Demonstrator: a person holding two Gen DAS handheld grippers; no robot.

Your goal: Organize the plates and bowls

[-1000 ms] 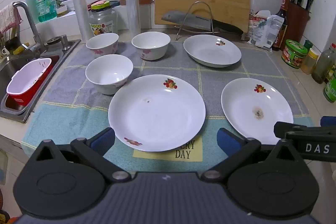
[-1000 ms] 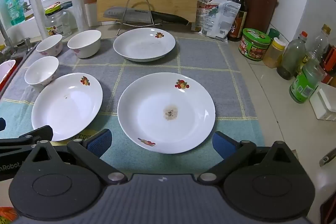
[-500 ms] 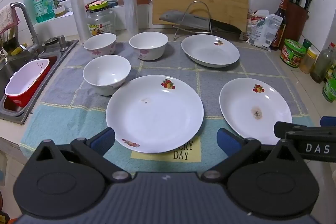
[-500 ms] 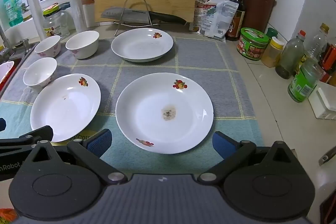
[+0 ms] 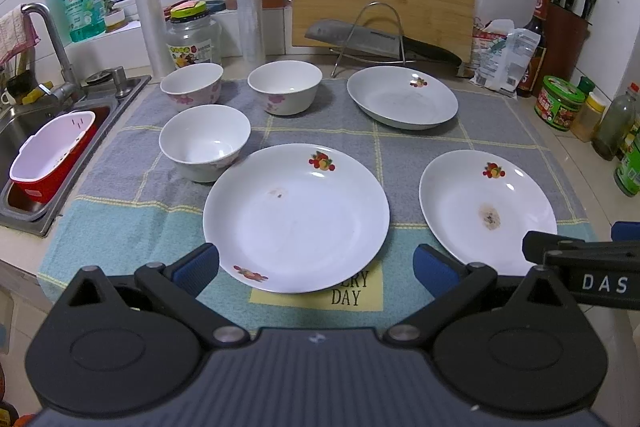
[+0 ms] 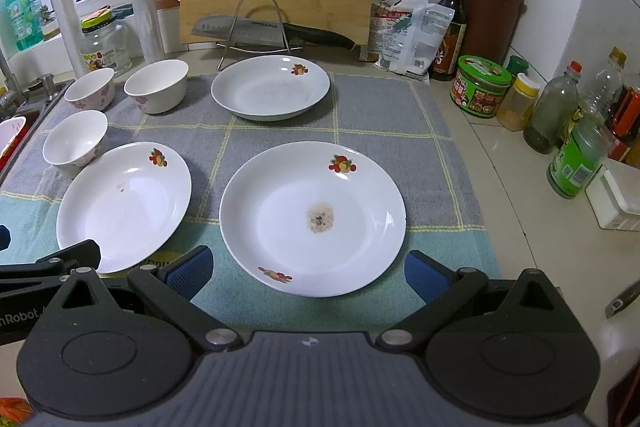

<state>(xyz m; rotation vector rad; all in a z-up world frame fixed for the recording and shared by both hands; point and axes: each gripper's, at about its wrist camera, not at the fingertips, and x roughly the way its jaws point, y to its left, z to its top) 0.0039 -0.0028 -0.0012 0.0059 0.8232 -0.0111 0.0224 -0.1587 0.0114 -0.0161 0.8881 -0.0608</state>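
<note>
While both stood spread and empty, the left gripper (image 5: 316,265) faced one plate (image 5: 296,217) squarely, the right gripper (image 6: 308,267) another plate (image 6: 312,217).

- Straight ahead of my left jaws lies a white plate (image 5: 296,217) with fruit prints and a small smudge, flat on the cloth.
- Ahead of my right jaws lies a like plate (image 6: 313,217) with a brown stain at its middle.
- Farther off sits a third, deeper plate (image 6: 271,87).
- Three white bowls (image 5: 204,143) (image 5: 191,83) (image 5: 285,87) stand upright, ahead-left of my left jaws; the nearest touches the first plate's rim.
</note>
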